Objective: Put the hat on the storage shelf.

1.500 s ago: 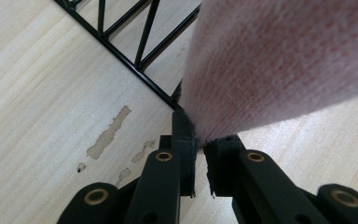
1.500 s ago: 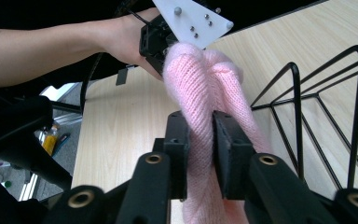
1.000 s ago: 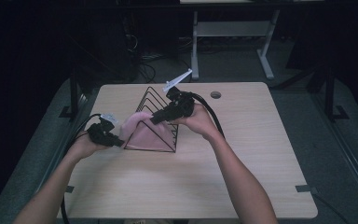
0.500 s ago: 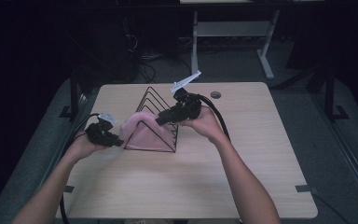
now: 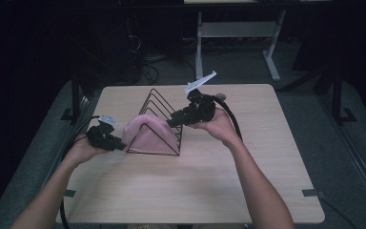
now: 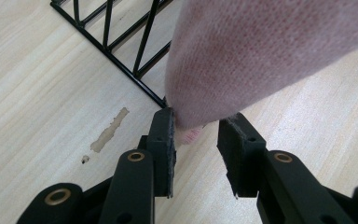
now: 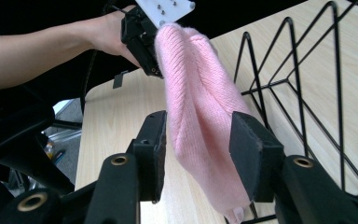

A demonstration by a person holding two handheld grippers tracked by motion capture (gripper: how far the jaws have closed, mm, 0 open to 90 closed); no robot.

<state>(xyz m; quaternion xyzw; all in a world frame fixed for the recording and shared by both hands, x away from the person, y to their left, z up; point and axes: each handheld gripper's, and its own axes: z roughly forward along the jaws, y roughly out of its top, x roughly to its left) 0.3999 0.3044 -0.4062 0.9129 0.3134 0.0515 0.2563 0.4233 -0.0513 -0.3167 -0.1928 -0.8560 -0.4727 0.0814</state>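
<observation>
Dim room, pale bench (image 5: 209, 186): both tools (image 6: 196, 140) (image 7: 198, 154) are spread around my pink knit (image 7: 200, 116), which may snag the wire rack (image 5: 159, 119) beside them.

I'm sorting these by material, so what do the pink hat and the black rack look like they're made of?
Pink hat: soft knit, probably wool or acrylic; fine ribbed stitches show. Black rack: thin bent wire, likely coated metal, smooth dark finish.

Pink knit hat (image 5: 145, 133), black wire rack (image 5: 164, 107), pale wood table (image 5: 248, 181).
</observation>
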